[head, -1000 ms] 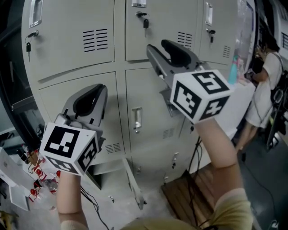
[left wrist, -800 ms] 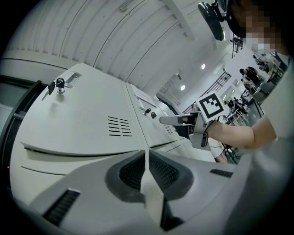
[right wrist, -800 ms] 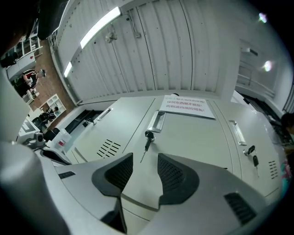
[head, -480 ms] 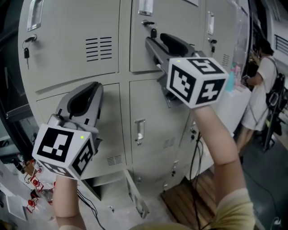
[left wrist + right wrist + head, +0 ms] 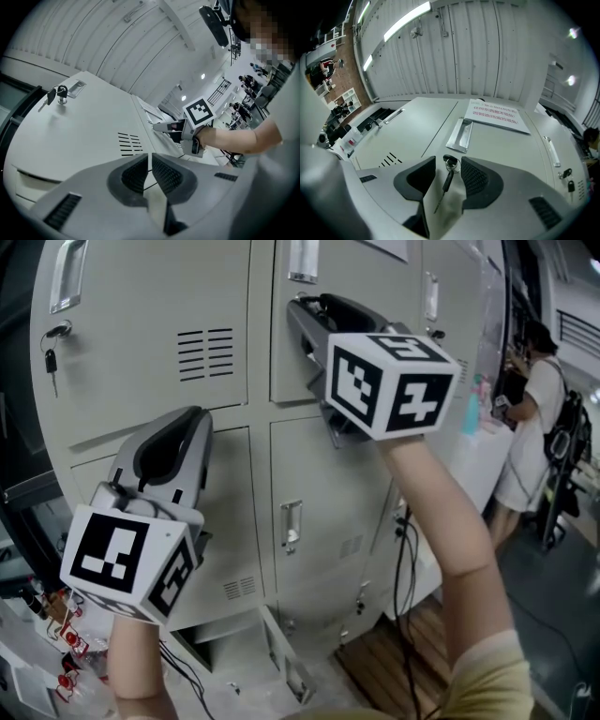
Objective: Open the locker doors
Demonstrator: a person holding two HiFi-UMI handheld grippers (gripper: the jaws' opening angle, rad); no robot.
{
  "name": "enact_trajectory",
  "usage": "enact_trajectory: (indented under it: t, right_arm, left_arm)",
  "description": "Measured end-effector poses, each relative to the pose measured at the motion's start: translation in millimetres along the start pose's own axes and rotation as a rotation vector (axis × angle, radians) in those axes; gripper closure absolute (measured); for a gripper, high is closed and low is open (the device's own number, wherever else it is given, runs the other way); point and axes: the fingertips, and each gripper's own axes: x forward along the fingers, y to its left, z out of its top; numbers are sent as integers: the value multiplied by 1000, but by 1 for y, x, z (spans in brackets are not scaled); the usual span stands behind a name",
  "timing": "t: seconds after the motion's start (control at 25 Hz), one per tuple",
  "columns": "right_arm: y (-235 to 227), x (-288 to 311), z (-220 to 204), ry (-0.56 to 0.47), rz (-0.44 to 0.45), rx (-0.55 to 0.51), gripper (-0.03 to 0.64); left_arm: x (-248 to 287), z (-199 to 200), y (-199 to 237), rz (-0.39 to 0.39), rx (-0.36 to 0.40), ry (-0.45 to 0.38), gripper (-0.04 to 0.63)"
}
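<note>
Right tongs [image 5: 448,157] open around a locker key [image 5: 447,180]; left tongs [image 5: 150,158] closed, empty.
Risk: an off-centre pinch could let the key slip, leaving the lock unturned.

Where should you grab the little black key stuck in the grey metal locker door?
Probably by the head of the small black key, which sticks out of the grey metal locker door. Come straight at the door, as the right gripper does, open jaws either side. Skip the spare key dangling below: it hangs loose.
</note>
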Motion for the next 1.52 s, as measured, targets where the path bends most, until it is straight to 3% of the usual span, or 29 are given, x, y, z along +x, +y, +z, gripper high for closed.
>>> enact_trajectory:
  t: [0.4, 0.48, 0.72, 1.0, 1.52]
  right_arm:
    - [-4, 7, 2, 9, -65, -20, 466]
    - [-4, 6, 5, 0, -81, -41, 523]
    - [-6, -2, 12, 4, -69, -79, 528]
    - [-11, -34, 29, -29, -30, -118, 528]
    - [-44, -106, 63, -92, -53, -172, 525]
  left_arm:
    - [-6, -4, 0, -41, -15, -40, 591]
    - [-6, -6, 0, -52, -26, -45, 591]
    - [4, -7, -7, -75, -54, -53, 591]
    - [13, 7, -25, -32, -2, -87, 591]
    - [30, 25, -84, -72, 8, -94, 591]
